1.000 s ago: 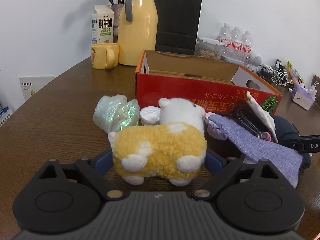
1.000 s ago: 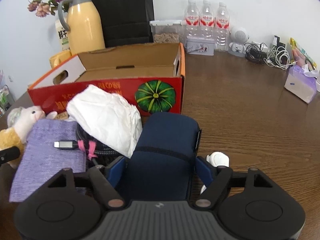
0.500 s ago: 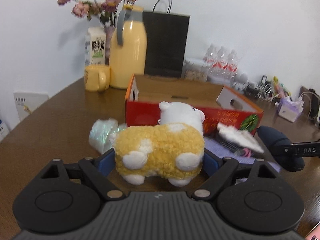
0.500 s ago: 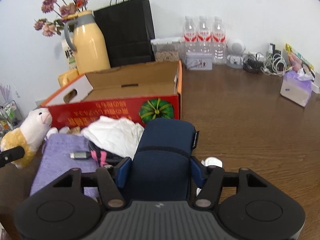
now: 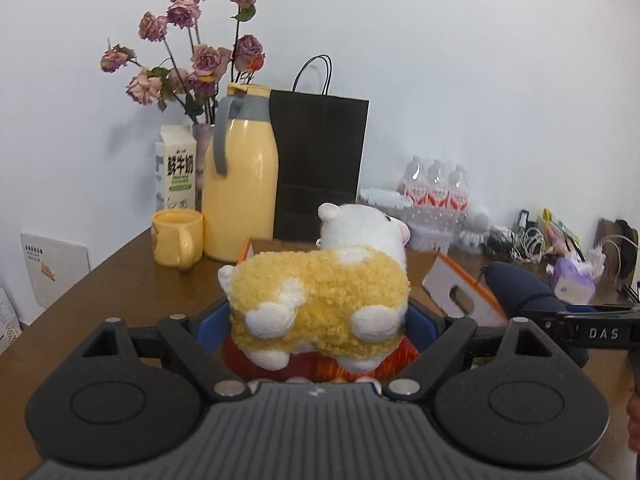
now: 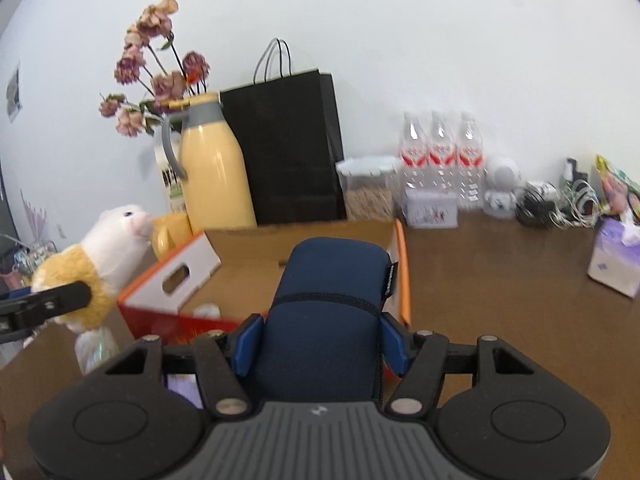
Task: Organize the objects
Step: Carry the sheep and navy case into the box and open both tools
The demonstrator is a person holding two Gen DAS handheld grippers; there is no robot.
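My left gripper (image 5: 316, 322) is shut on a yellow and white plush sheep (image 5: 320, 300), its blue pads pressing both flanks. The sheep hangs in the air above the front wall of the red cardboard box (image 5: 452, 292). In the right wrist view the same sheep (image 6: 108, 248) shows at the left, beside the box's white flap (image 6: 176, 276). My right gripper (image 6: 320, 344) is shut on a navy blue soft case (image 6: 332, 276), held above the box's front right corner. The case (image 5: 520, 288) also shows at the right of the left wrist view.
Behind the box stand a yellow thermos jug (image 5: 240, 188), yellow mug (image 5: 176, 240), milk carton (image 5: 176, 168), dried roses, black paper bag (image 5: 320, 164) and water bottles (image 6: 440, 156). A tissue pack (image 6: 616, 256) and cables lie at the right. An iridescent bag (image 6: 92, 348) lies below.
Both grippers closed a little, then rose off the table with the sheep and the navy case. Both views tilted up, so the box now sits lower in them.
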